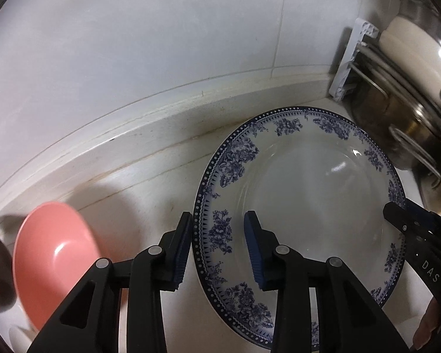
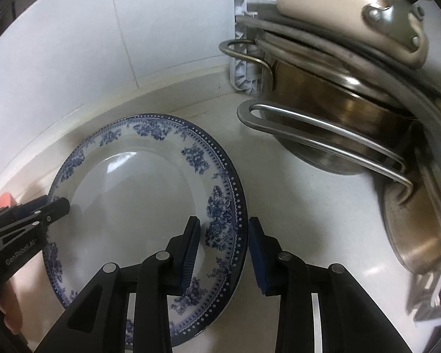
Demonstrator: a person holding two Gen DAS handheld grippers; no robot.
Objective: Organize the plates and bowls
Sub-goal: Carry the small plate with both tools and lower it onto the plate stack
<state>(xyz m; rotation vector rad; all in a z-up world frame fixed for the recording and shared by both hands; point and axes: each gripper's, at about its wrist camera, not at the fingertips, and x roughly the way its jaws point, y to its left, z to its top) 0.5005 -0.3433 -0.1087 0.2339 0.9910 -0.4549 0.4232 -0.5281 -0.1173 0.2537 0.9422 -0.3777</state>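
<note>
- We have the blue-patterned plate (image 1: 303,194) straddled at opposite rims: the left gripper (image 1: 220,250) on its left edge, the right gripper (image 2: 225,253) on its right edge, each narrowed about the rim (whether the pads truly press, we cannot tell).
- The plate sits on the white counter (image 1: 138,182), near the back wall — between the pink bowl (image 1: 52,259) and the steel pots (image 2: 353,117).
- Open room lies leftward and upward; the pots crowd the right.

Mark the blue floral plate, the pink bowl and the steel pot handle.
blue floral plate (image 1: 317,194): left wrist view, bare centre.
pink bowl (image 1: 52,253): left wrist view, inside.
steel pot handle (image 2: 323,135): right wrist view, long loop.
</note>
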